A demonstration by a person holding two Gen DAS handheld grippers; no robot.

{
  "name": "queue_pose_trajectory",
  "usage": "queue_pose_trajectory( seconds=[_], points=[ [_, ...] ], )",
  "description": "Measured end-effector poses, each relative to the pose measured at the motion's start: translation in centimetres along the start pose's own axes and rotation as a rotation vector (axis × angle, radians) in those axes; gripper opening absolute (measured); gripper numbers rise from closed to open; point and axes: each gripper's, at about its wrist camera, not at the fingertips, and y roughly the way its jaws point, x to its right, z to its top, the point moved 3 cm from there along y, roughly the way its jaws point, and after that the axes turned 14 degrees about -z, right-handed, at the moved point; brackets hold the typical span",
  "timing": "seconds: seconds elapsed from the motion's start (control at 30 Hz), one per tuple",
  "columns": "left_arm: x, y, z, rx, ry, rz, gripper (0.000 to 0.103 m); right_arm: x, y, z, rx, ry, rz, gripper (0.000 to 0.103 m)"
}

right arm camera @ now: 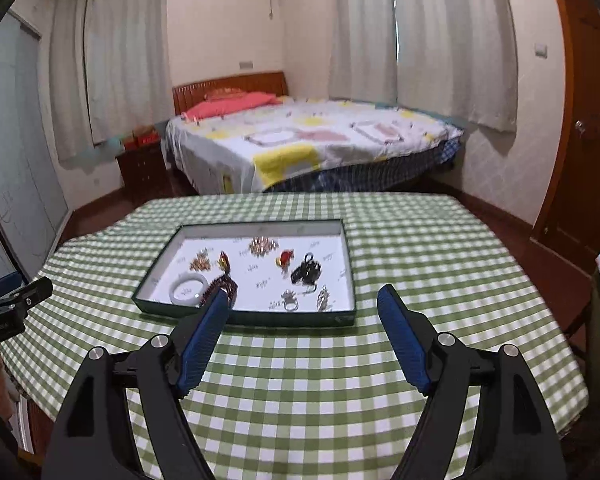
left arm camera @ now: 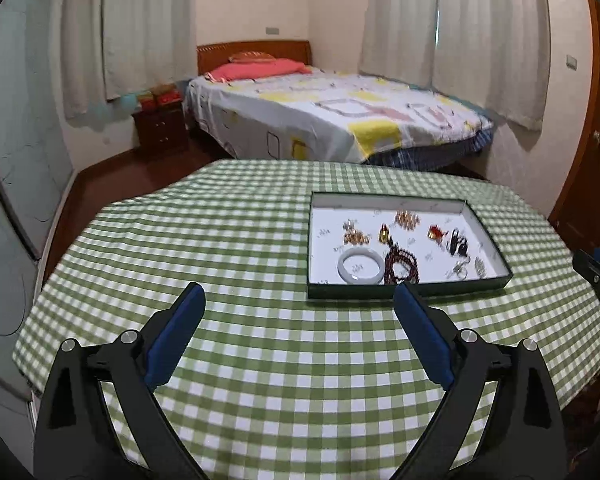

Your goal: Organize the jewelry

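Bedroom curtains and a made bed (left arm camera: pixel 340 116) sit behind the green-checked worktop (left arm camera: pixel 260 360). On it rests a shallow tray (right arm camera: pixel 342 317) holding all the visible jewelry: a pale bangle (right arm camera: pixel 188 289), dark red beads (left arm camera: pixel 400 266), a black piece (right arm camera: pixel 306 273) and small gold and silver bits, spaced apart. Nothing lies loose on the cloth, so the sorting looks nearly or fully done. Left gripper (left arm camera: pixel 298 296) and right gripper (right arm camera: pixel 302 298) hover short of the tray, jaws wide apart and empty.
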Motion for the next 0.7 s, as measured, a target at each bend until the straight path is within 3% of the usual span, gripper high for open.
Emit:
queue_pose_trajectory(
  seconds=[0.3, 0.7],
  points=[
    [1.2, -6.8, 0.0, 0.094, 0.002, -0.009, 0.093, 1.0, -6.0, 0.7, 0.091, -0.008, -0.004, 0.075],
    [2.2, -11.1, -0.2, 0.158, 0.01, -0.044, 0.093, 1.1, -10.2, 1.3, 0.157, -0.015, 0.012, 0.075]
  ],
)
